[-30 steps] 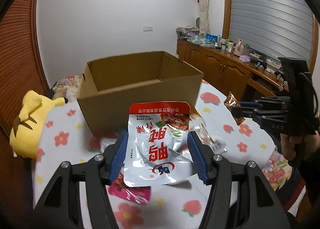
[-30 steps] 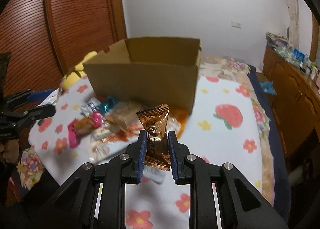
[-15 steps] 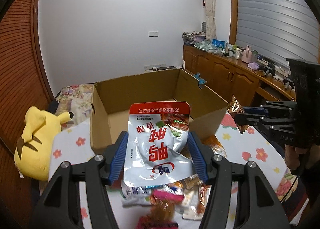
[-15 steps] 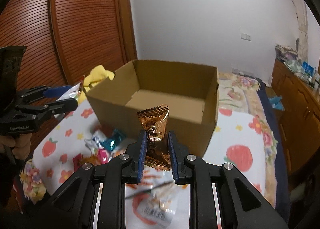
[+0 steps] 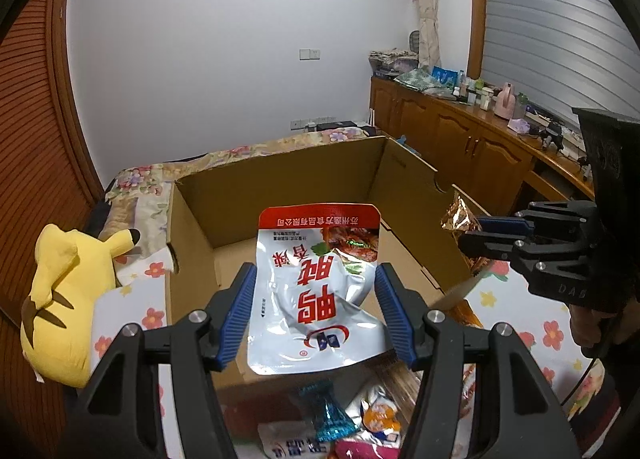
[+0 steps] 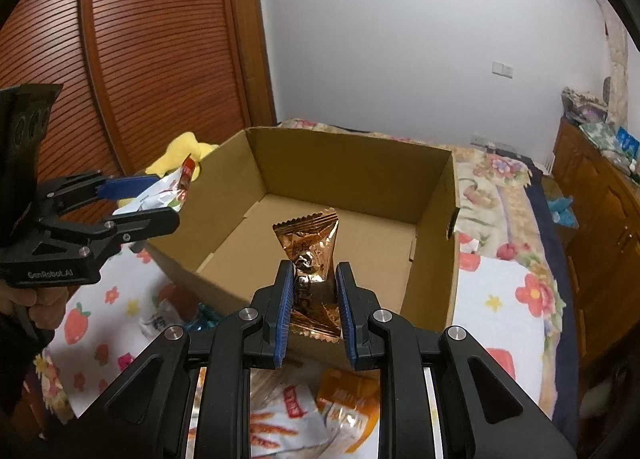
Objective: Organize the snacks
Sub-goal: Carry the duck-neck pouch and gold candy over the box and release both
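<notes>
An open cardboard box (image 5: 280,187) (image 6: 352,163) stands on the flowered bedspread, its inside bare. My left gripper (image 5: 316,287) is shut on a white and red snack pouch (image 5: 316,291), held over the box's near wall. My right gripper (image 6: 312,279) is shut on a copper foil snack packet (image 6: 310,247), held above the box's near edge. In the left wrist view the right gripper (image 5: 472,237) shows at the right with the foil packet (image 5: 458,215). In the right wrist view the left gripper (image 6: 168,197) shows at the left with the pouch (image 6: 166,191).
Loose snack packets (image 5: 340,423) (image 6: 304,415) lie on the bedspread in front of the box. A yellow plush toy (image 5: 68,291) sits left of the box. A wooden cabinet (image 5: 460,139) with clutter runs along the right wall, and a slatted wooden door (image 6: 152,59) is at the left.
Both grippers have moved forward toward the box with their snacks; the box now looks nearer and its bare floor shows. The loose snacks have slid to the bottom of both views.
</notes>
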`<state>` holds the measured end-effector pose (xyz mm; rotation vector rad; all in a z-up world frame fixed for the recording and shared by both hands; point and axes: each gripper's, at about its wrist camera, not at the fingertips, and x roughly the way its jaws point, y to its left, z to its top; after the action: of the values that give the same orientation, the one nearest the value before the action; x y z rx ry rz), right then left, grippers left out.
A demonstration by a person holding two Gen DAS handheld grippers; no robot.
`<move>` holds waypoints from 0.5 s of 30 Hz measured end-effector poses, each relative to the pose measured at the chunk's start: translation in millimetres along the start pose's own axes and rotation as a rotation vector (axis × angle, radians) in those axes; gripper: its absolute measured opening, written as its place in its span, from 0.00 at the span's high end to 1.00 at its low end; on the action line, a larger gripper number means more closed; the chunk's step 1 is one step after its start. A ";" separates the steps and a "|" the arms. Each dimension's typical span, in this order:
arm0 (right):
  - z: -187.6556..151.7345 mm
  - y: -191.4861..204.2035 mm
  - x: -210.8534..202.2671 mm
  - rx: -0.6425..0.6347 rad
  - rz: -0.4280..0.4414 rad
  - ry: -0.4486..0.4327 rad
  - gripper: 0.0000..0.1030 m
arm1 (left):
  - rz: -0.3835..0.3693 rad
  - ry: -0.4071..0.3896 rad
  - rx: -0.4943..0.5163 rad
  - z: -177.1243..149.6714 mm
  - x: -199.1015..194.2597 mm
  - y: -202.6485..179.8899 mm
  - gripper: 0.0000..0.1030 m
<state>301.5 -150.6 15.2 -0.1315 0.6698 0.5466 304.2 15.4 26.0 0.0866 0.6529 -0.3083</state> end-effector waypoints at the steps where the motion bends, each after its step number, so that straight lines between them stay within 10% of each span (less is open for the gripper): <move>1: 1.1 -1.7 3.3 0.001 -0.002 0.004 0.81 | 0.000 0.000 0.003 1.3 2.0 1.6 0.42; 15: 4.5 -10.8 33.5 0.012 -0.007 0.053 0.75 | 0.005 0.036 0.005 11.3 31.3 6.4 0.42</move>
<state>331.4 -143.9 -2.8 -0.1369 0.7238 0.5338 336.3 11.5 15.8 0.0988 0.6880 -0.3042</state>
